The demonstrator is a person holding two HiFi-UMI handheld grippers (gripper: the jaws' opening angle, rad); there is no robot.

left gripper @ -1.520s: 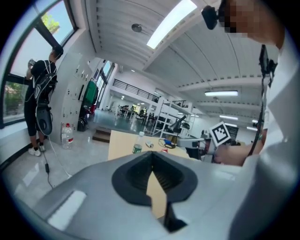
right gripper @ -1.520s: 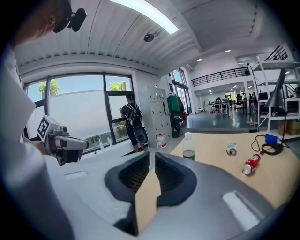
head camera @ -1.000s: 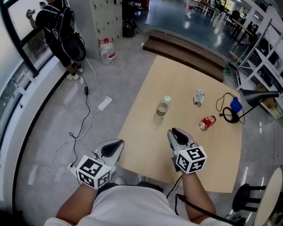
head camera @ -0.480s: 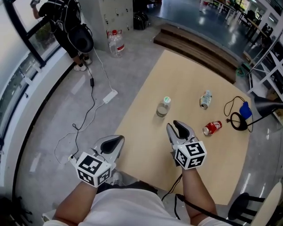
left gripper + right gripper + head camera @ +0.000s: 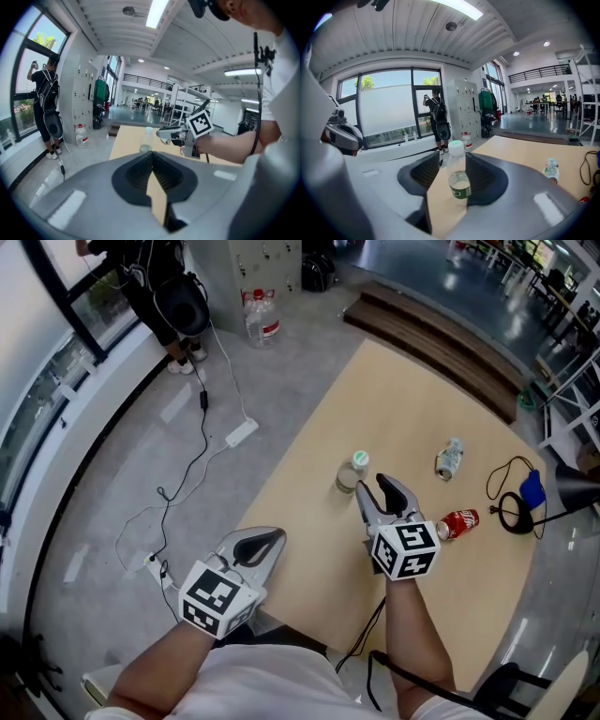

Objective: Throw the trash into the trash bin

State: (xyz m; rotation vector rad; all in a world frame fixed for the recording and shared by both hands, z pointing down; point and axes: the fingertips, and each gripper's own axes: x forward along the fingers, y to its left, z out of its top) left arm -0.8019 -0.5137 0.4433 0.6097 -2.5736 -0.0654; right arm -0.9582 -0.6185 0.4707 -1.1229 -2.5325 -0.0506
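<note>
The clear bottle (image 5: 352,472) with the pale green cap is what we're after. It stands upright out on the bare table (image 5: 319,531), nothing touching it. Our right gripper (image 5: 375,487) is just behind it, low and aimed straight at it. Its jaws are spread and have just been opening. The bottle sits framed in the gap, just ahead of the tips and not pinched yet, so we reckon this is the line-up for a grab.

The left gripper (image 5: 258,542) hangs off the table's near corner with its jaws pressed together on nothing, probably just parked out of the way.

Off to the right lie a crushed bottle (image 5: 450,458) and a red can (image 5: 457,523), then a black cable (image 5: 511,512) at the edge. None of it blocks the reach. There's no trash bin in any view, so we can't tell where the bottle has to go.
</note>
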